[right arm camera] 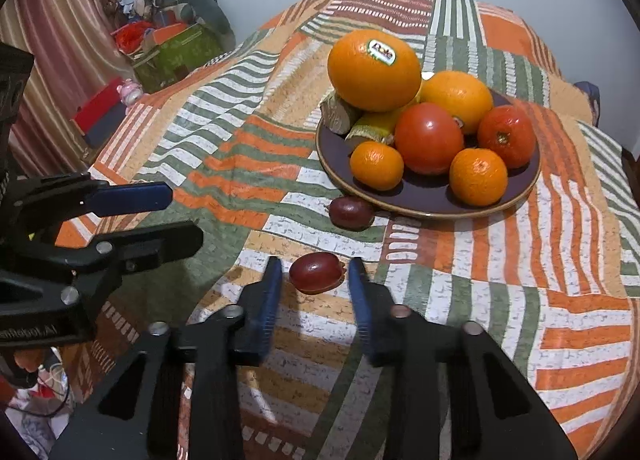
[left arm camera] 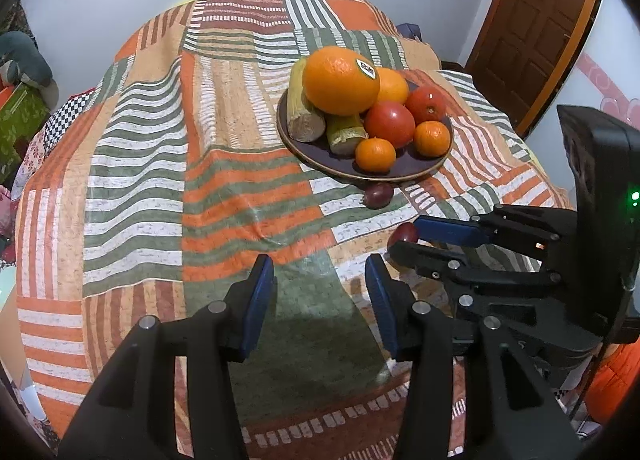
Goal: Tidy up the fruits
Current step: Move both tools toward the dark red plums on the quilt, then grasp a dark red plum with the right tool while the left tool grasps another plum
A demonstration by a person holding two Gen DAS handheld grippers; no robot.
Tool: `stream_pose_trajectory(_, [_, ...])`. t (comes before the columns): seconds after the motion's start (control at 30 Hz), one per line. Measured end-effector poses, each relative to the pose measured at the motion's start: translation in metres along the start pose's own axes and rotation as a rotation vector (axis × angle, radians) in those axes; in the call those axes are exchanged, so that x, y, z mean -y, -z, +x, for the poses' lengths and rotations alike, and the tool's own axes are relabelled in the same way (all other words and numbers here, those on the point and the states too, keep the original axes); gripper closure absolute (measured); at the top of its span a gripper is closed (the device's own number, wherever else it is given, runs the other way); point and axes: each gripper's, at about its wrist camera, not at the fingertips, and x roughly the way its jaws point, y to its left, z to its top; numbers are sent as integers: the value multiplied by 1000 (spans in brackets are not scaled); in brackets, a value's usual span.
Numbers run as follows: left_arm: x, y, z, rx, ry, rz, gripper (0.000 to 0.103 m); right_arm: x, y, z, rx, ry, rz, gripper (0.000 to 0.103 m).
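Note:
A dark plate on the striped cloth holds a big stickered orange, a second orange, two tomatoes, two mandarins and cut sugarcane pieces. Two small dark red fruits lie on the cloth: one at the plate's near rim, one nearer me. My right gripper is open with its fingertips on either side of the nearer red fruit, not closed on it. My left gripper is open and empty over bare cloth.
The patchwork cloth covers a rounded table that drops off on all sides. A wooden door stands at the back right. Boxes and clutter sit beside a curtain on the left.

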Motion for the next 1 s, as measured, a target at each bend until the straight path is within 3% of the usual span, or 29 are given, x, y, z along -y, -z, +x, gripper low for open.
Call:
stream_pose_trajectory(0.27, [11, -7, 15, -19, 15, 6, 56, 3, 2, -12, 36, 0, -6, 78])
stream_pose_trajectory(0.67, [38, -32, 53, -41, 45, 28, 56, 51, 3, -39, 102, 91, 68, 78])
stream_pose_trajectory(0.83, [45, -41, 66, -43, 36, 42, 67, 58, 3, -40, 107, 92, 78, 78])
stream_pose_trajectory(1.0, [44, -44, 74, -51, 33, 30, 69, 58, 3, -39, 111, 80, 71, 78])
